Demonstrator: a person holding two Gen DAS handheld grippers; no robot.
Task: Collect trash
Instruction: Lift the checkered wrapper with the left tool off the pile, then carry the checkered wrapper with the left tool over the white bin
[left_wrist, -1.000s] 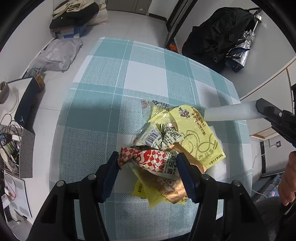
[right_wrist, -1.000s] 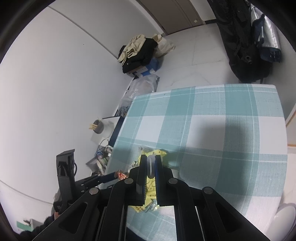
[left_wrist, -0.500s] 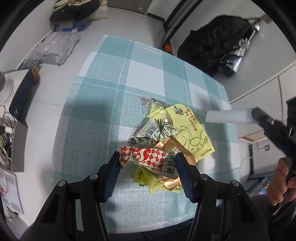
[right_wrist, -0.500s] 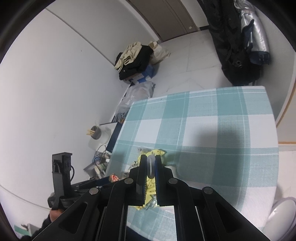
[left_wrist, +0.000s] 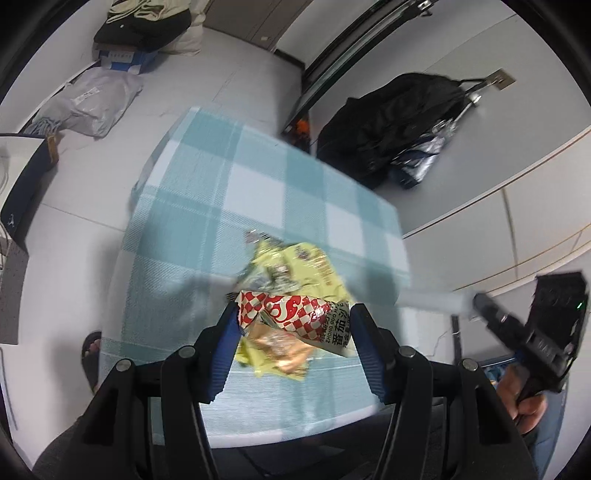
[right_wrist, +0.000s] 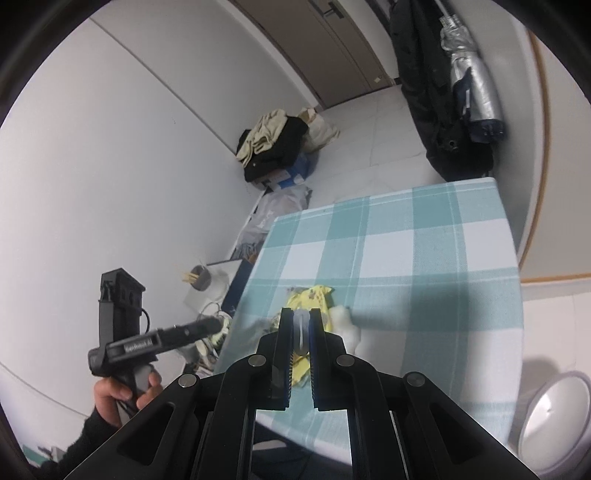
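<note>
The red-and-white checked foil snack wrapper (left_wrist: 295, 314) sits crumpled between the blue pads of the left gripper (left_wrist: 293, 325), its creased, glossy face printed with dark characters. The fingers stand fairly wide, each pad touching an end of the wrapper, so it looks held, lightly. Just beyond and beneath it lies the heap of yellow and gold-brown wrappers (left_wrist: 291, 273), blurred, resting on the teal-and-white checked tablecloth (left_wrist: 207, 206).

The right gripper (right_wrist: 303, 332) is closed almost fully on a white, pale tube-like piece (right_wrist: 302, 325), seen from the left wrist as a long white bar (left_wrist: 432, 299) reaching from the right towards the heap.

As a judgement, collecting is at an early stage: one wrapper appears lifted, most of the heap remains on the cloth. A round white bin-like rim (right_wrist: 554, 417) shows low to the right of the right gripper.
</note>
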